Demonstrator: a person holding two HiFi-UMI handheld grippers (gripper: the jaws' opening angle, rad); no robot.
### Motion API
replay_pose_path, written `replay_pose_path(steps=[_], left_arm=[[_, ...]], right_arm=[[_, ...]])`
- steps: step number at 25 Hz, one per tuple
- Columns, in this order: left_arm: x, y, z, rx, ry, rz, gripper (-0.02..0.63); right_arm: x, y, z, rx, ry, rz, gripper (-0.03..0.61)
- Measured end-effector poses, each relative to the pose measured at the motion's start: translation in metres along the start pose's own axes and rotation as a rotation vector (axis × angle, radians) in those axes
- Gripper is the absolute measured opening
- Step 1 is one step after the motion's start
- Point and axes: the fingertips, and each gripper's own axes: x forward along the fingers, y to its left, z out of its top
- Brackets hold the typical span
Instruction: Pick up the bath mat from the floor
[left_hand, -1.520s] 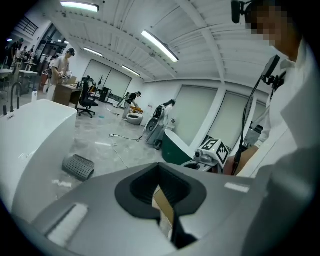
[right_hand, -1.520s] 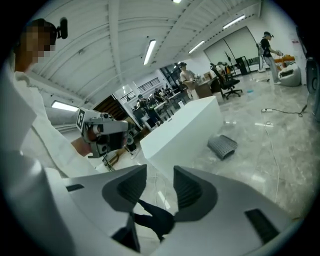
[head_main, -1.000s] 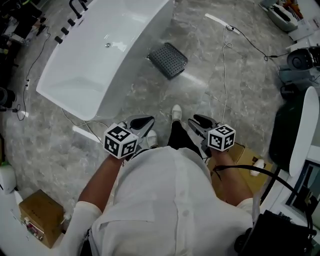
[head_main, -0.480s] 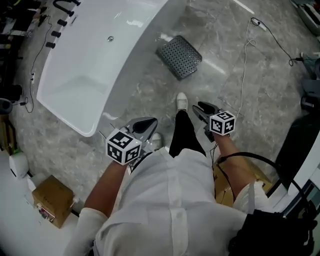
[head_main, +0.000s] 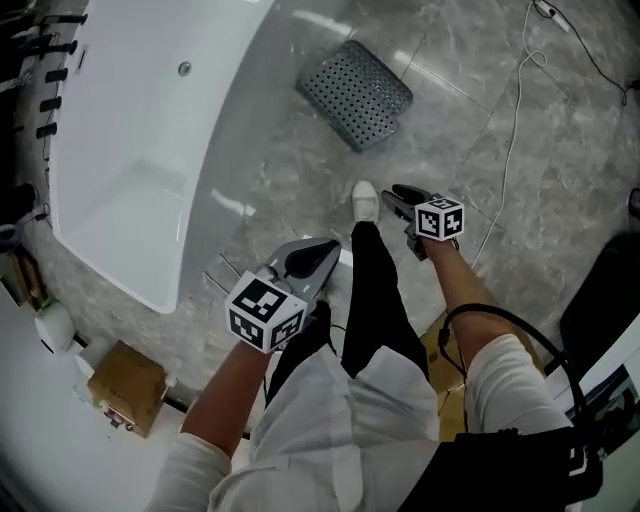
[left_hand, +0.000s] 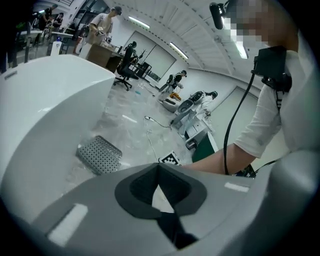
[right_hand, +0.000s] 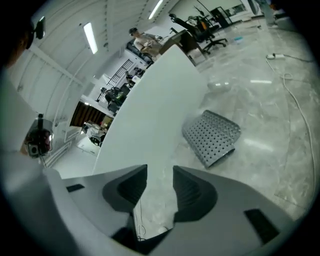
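Bath mat (head_main: 355, 93) lay flat on the grey marble floor (head_main: 480, 160), a dark grey sheet dotted all over with small holes, just beside the outer wall of the white bathtub (head_main: 150, 150) and ahead of your white shoe (head_main: 366, 200). Neither gripper touched it; both hung well apart from it, near your legs.

Your left gripper (head_main: 322, 250) was held low by your left knee. In the left gripper view the mat (left_hand: 99, 155) showed beyond the jaws, and the left gripper (left_hand: 158, 165) had its tips pressed together with nothing between them; only floor showed through the small gap lower down.

Your right gripper (head_main: 398, 194) was just beside the shoe, pointing toward the mat. In the right gripper view the right gripper (right_hand: 160, 172) had its jaws spread a little, with bare floor and the tub wall between them, and the mat (right_hand: 212, 136) sat past the tips with its near edge curled upward.

The readable print was the black-and-white square pattern on each marker cube (head_main: 265, 312) (head_main: 438, 217). A white cable (head_main: 515, 110) trailed across the floor at your right, and a cardboard box (head_main: 127, 388) stood at your left.
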Motion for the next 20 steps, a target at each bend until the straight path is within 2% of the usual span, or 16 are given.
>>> replay_pose_path(steps=[7, 13, 16, 20], left_arm=[[0.086, 0.064, -0.021, -0.031, 0.079, -0.013, 0.006], [0.131, 0.117, -0.053, -0.069, 0.131, 0.002, 0.006], [0.147, 0.137, -0.063, -0.087, 0.129, -0.001, 0.006], [0.163, 0.154, -0.074, -0.156, 0.107, -0.021, 0.006]], right_arm=[[0.088, -0.132, -0.001, 0.188, -0.049, -0.014, 0.162], [0.155, -0.200, -0.033, 0.317, -0.041, 0.001, 0.163], [0.179, -0.230, -0.044, 0.392, -0.066, 0.008, 0.163], [0.205, -0.263, -0.055, 0.456, -0.104, 0.004, 0.169]])
